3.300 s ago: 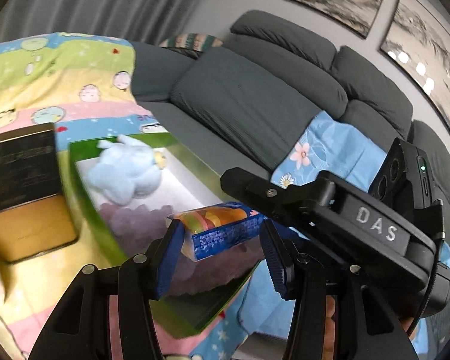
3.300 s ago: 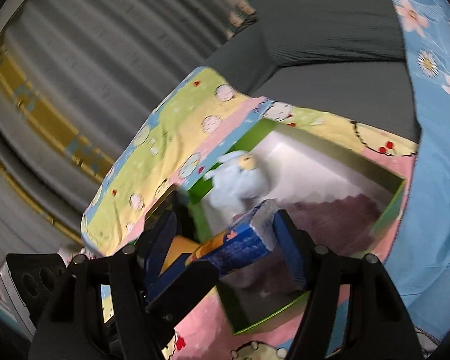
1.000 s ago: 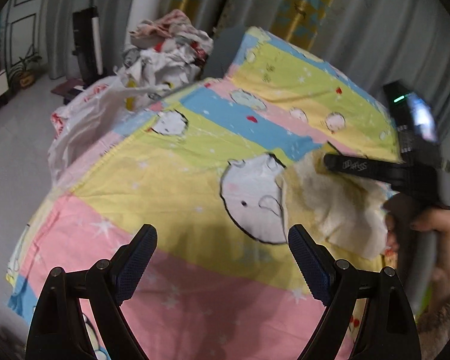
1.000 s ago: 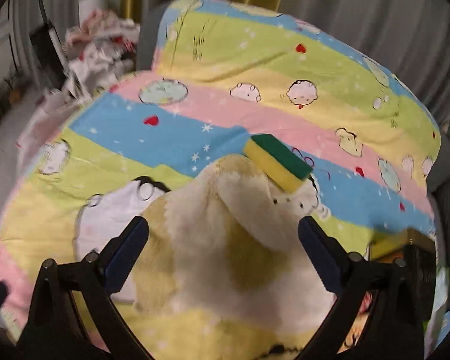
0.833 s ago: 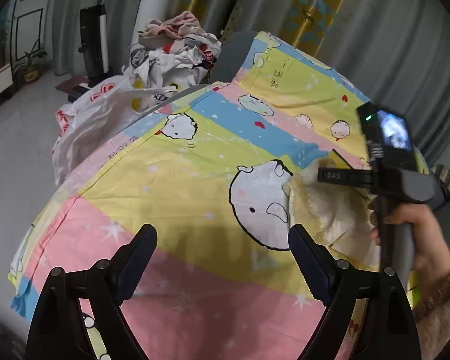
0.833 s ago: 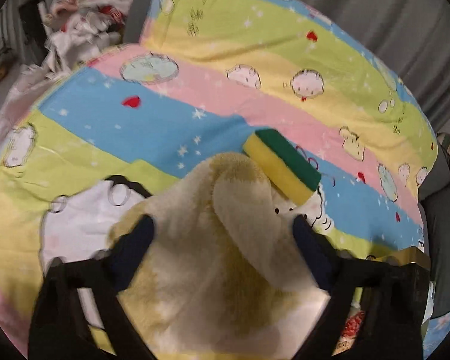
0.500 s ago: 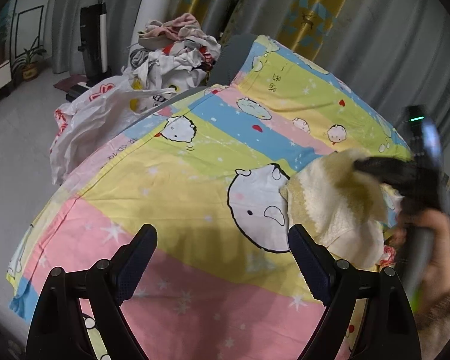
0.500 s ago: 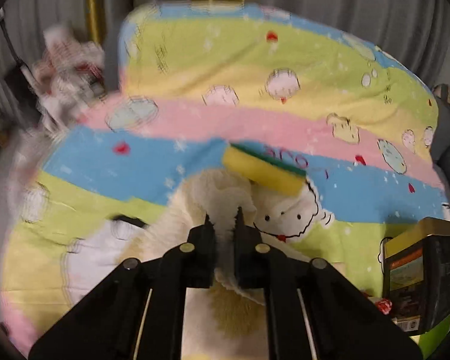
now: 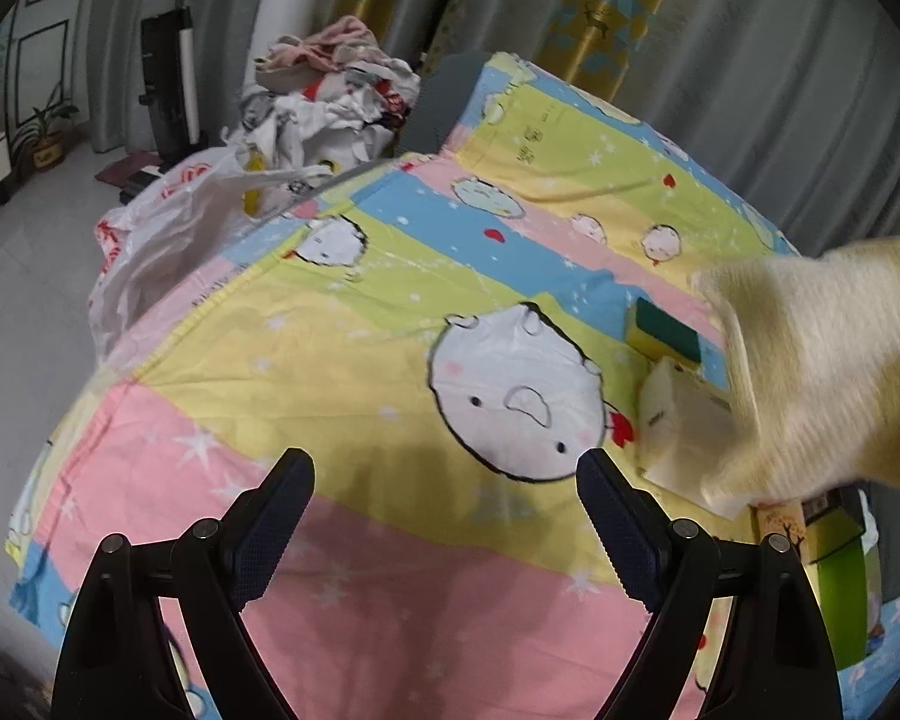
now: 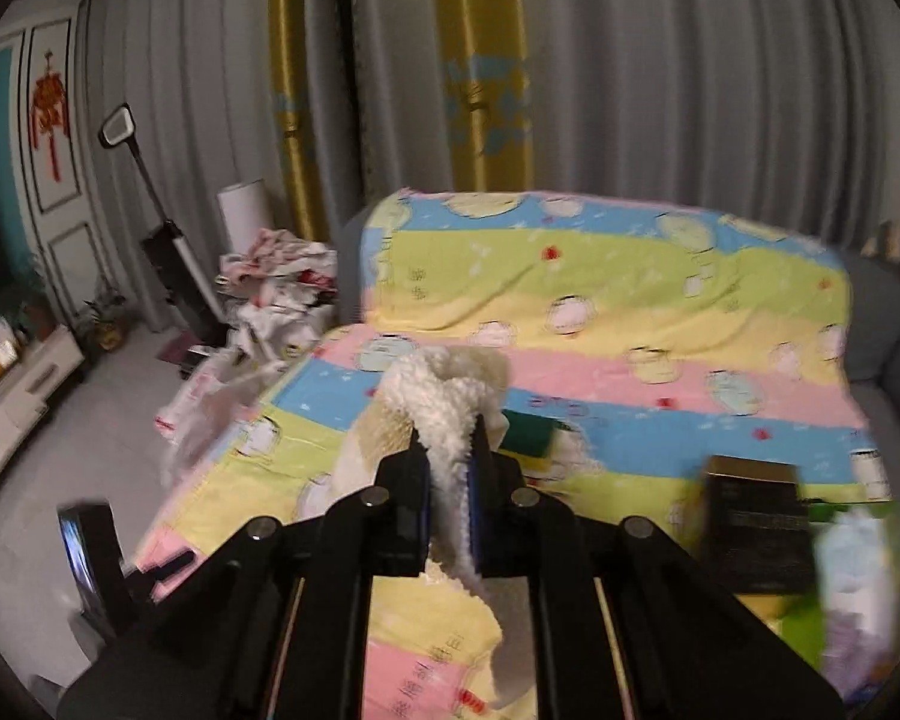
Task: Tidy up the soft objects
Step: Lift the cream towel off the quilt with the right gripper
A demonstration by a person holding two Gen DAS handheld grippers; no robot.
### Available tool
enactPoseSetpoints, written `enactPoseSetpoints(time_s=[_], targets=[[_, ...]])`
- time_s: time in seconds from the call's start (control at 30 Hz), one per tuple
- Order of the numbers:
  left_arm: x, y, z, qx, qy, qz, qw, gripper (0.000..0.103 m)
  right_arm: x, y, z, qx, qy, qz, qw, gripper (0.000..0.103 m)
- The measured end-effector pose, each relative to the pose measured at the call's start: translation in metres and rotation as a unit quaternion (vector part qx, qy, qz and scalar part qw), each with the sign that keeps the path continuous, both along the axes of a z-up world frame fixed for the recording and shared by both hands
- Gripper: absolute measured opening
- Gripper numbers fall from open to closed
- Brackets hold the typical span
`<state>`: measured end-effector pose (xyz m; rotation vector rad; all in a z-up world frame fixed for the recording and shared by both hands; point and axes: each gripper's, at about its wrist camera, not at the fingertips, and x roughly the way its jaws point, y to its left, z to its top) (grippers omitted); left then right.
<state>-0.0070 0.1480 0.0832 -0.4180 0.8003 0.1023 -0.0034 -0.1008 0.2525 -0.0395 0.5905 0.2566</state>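
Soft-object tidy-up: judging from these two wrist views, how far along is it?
Done: a pale plush seems to sit in the green box, though blurred. In hand: the right gripper is shut on the fluffy cream cloth, lifted off the bedsheet. Left: the sponge and white packet lie on the sheet; the left gripper is open, empty.

The left wrist view looks steeply down, close over the near pink edge of the cartoon bedsheet, facing the far curtains. The right wrist view sits higher and farther back, aimed more level across the same sheet toward those curtains. Both share the green-and-yellow sponge, the laundry pile and the sheet's far edge
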Motion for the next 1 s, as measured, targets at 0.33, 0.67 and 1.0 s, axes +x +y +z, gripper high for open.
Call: enactPoseSetpoints(time_s=[0.33, 0.67, 1.0], targets=[[-0.001, -0.023, 0.000, 0.002, 0.002, -0.043, 0.9991, 0.089, -0.036, 0.022, -0.099, 0.012, 0.124, 0.089, 0.988, 0.010], [-0.002, -0.048, -0.005, 0.003, 0.023, -0.101, 0.9947, 0.089, -0.019, -0.005, -0.207, 0.003, 0.261, -0.003, 0.965, 0.018], [-0.010, -0.108, -0.020, -0.046, 0.065, -0.247, 0.9657, 0.089, -0.028, -0.043, -0.188, 0.091, 0.244, -0.035, 0.965, 0.077]])
